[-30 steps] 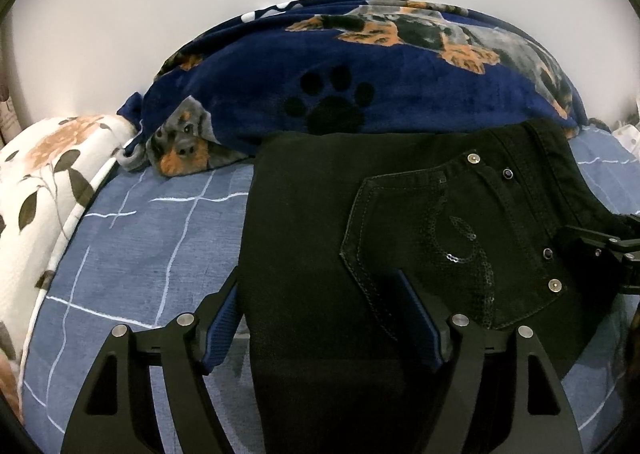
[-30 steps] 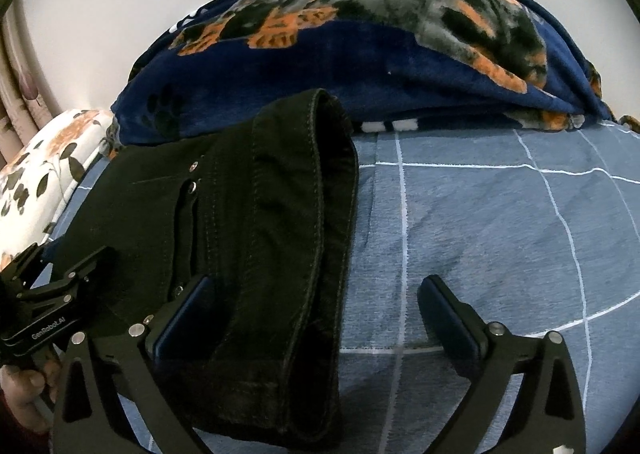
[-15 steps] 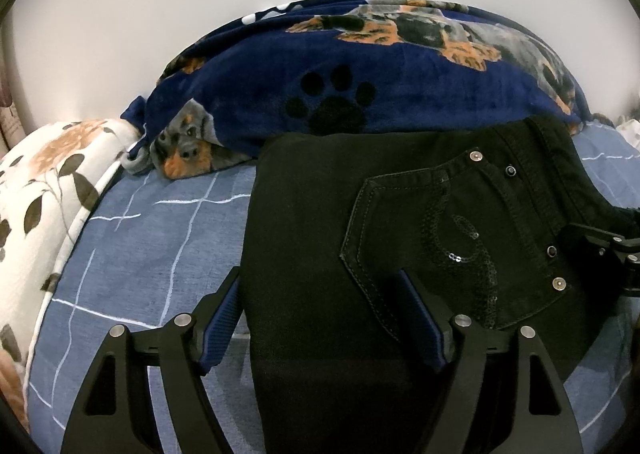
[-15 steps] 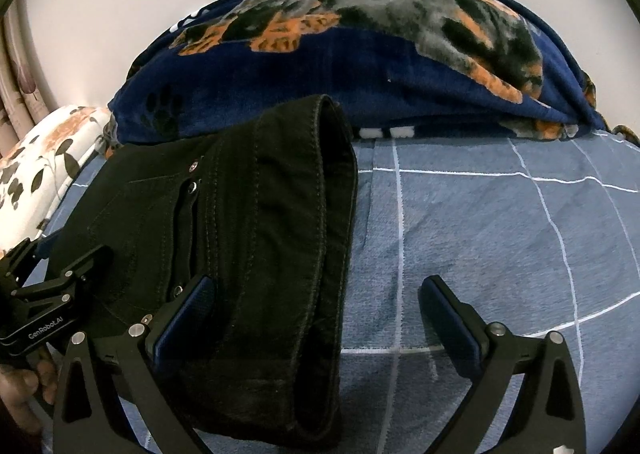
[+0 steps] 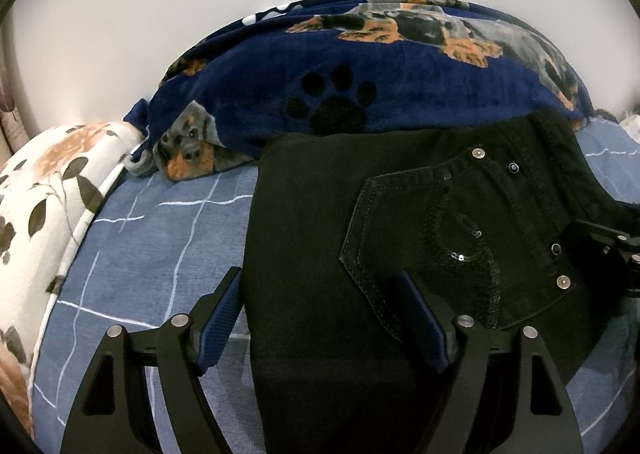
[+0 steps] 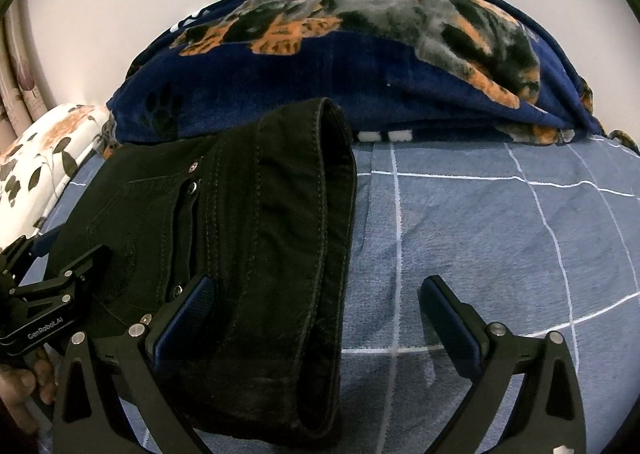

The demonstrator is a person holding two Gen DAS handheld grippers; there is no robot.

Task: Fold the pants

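Black pants (image 5: 320, 222) lie folded on a blue checked bedsheet (image 5: 160, 238), back pocket with sequins (image 5: 460, 242) facing up. My left gripper (image 5: 320, 306) is open, its fingers straddling the pants' left edge. In the right wrist view the pants (image 6: 260, 234) show their waistband end (image 6: 332, 182). My right gripper (image 6: 320, 318) is open, its left finger (image 6: 180, 318) beside the waistband fabric and its right finger (image 6: 452, 314) over bare sheet. The left gripper also shows at the left edge (image 6: 48, 294).
A navy dog-print blanket (image 5: 360, 74) is bunched behind the pants against a white wall. A floral pillow (image 5: 36, 206) lies at the left. The blue sheet (image 6: 500, 234) extends to the right of the pants.
Both views have shifted slightly; the pillow sits a little lower left in the left view. The pants and both open grippers have barely moved.
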